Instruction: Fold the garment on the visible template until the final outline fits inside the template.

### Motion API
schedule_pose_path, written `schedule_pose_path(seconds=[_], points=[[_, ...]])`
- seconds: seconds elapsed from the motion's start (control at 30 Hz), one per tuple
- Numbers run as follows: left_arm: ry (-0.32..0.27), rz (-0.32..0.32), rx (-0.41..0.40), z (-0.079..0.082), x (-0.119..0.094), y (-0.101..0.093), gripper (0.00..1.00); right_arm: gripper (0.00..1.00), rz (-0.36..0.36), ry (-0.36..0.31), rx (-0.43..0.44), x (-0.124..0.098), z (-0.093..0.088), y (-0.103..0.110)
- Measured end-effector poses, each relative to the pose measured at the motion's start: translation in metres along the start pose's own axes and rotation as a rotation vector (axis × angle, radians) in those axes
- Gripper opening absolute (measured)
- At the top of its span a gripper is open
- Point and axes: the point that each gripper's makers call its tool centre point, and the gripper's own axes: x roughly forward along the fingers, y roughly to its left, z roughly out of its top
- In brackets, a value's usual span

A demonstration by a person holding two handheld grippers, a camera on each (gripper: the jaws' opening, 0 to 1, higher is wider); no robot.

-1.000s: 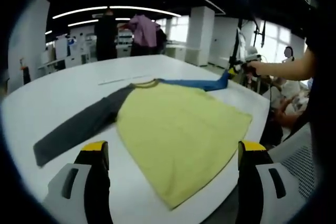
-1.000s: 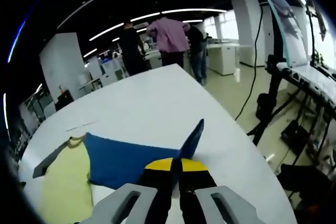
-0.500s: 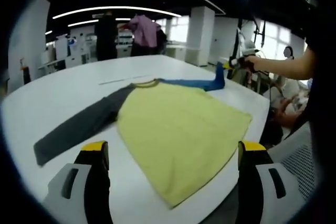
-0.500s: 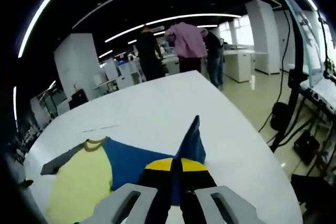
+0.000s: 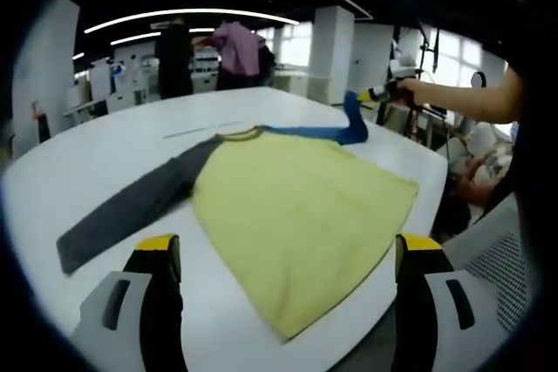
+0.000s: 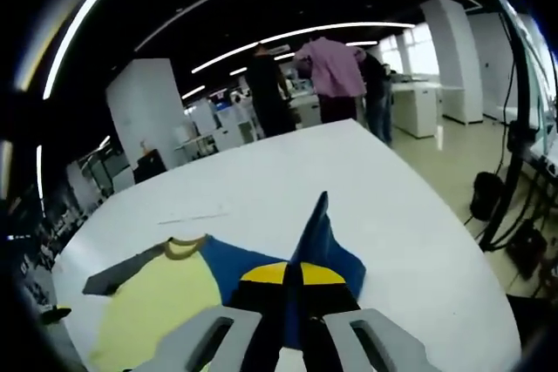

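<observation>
1. A long-sleeved shirt [image 5: 296,215] lies spread on a large white table [image 5: 78,172]. Its body is pale yellow, with one grey sleeve [image 5: 131,211] and one blue sleeve [image 5: 318,132].
2. In the left gripper view, the left gripper [image 5: 283,276] hangs above the near table edge. Its two yellow-tipped jaws stand wide apart, holding nothing, on either side of the shirt's lower hem.
3. The grey sleeve stretches flat across the table toward the left of that view.
4. At the far right of the same view, a person's bare arm [image 5: 471,104] reaches over the table, and the end of the blue sleeve is lifted off the surface there.
5. In the right gripper view, the right gripper [image 6: 292,278] has its jaws pressed together on the blue sleeve's cuff, which stands up in a point above the yellow tips.
6. A thin pale line [image 6: 192,216] is marked on the table beyond the collar.
7. Several people [image 6: 327,76] stand beyond the far end of the table.
</observation>
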Motion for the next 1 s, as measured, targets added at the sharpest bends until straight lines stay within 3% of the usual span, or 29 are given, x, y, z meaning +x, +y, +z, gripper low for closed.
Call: schedule_pose_path(seconds=[1.0], points=[[-0.011,0.019,0.011,0.0,-0.005,0.001,0.99,0.0,0.114,0.036,-0.062,0.032,-0.012,0.099]])
